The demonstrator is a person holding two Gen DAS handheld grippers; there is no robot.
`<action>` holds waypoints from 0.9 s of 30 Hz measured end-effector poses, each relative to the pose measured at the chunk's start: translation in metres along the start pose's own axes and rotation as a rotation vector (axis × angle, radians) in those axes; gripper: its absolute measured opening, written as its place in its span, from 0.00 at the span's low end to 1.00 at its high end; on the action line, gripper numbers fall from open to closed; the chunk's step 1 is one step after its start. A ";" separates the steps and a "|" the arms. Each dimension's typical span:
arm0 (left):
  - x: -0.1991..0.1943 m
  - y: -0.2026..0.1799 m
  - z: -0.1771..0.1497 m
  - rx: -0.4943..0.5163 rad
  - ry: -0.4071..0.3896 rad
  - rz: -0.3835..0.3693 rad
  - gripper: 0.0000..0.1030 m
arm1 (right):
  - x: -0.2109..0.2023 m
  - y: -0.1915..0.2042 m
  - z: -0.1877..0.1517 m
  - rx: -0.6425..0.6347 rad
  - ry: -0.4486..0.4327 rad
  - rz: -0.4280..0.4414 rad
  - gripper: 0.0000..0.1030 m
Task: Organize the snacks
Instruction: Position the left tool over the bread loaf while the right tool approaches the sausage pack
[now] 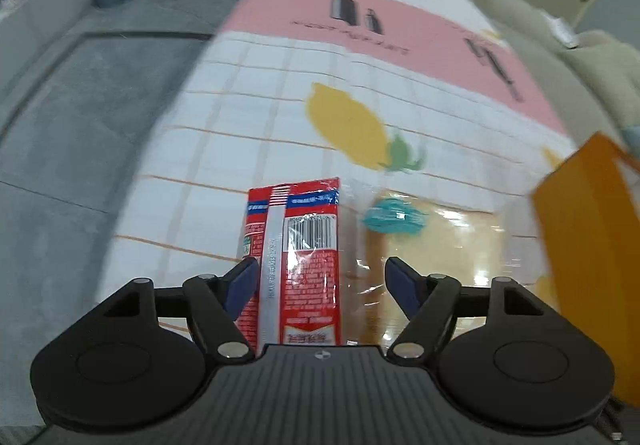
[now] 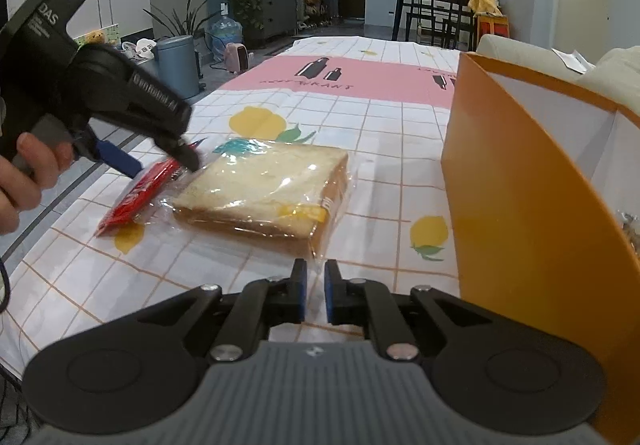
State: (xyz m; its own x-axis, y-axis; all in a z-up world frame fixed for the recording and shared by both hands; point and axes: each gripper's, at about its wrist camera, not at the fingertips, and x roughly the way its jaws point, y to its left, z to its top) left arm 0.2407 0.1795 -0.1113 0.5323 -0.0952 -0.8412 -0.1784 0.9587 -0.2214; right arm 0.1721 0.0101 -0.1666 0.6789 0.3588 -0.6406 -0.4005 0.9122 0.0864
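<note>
We read the left gripper (image 1: pixel 320 277) as the working claw at this moment. Its jaws stand wide apart and hold nothing. The red snack packet (image 1: pixel 296 257) lies flat on the tablecloth (image 1: pixel 248 117) directly ahead of and below this claw, between the two fingers but toward the left finger's side. The packet's long axis runs away from the claw, roughly in line with the direction the fingers point, so the jaws straddle its narrow width. We judge that a closing stroke would catch the packet across its short side.

In the right wrist view one finger tip appears to reach the packet's far end, but motion blur prevents us from confirming contact.

The wrapped bread (image 2: pixel 264 193) lies just beside the packet, on the right finger's side, with its clear wrapper overlapping the packet's edge. We consider this the main hazard: the right finger may snag the wrapper.

The right gripper (image 2: pixel 315 295) sits near the bread's front corner. Its jaws are nearly closed, with a narrow gap and nothing between them. The orange box (image 2: pixel 520 185), the likely destination, stands to its right.

The left claw is clearly nearer the packet.
</note>
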 end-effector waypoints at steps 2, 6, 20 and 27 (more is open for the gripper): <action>0.004 -0.003 0.000 0.007 0.024 -0.023 0.86 | 0.001 0.001 0.000 0.003 0.012 0.001 0.13; 0.010 -0.015 0.001 0.054 0.019 0.035 0.87 | 0.003 0.004 0.001 -0.013 0.015 -0.002 0.22; 0.004 -0.012 0.005 0.086 0.053 0.009 0.80 | 0.016 0.004 0.004 -0.143 0.024 0.011 0.00; 0.009 -0.006 0.013 0.020 0.074 -0.006 0.80 | 0.007 -0.008 0.010 -0.042 0.040 0.011 0.00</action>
State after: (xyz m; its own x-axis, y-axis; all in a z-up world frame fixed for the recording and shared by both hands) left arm 0.2578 0.1765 -0.1110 0.4706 -0.1203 -0.8741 -0.1586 0.9630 -0.2179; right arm 0.1859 0.0073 -0.1638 0.6494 0.3602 -0.6698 -0.4344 0.8986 0.0621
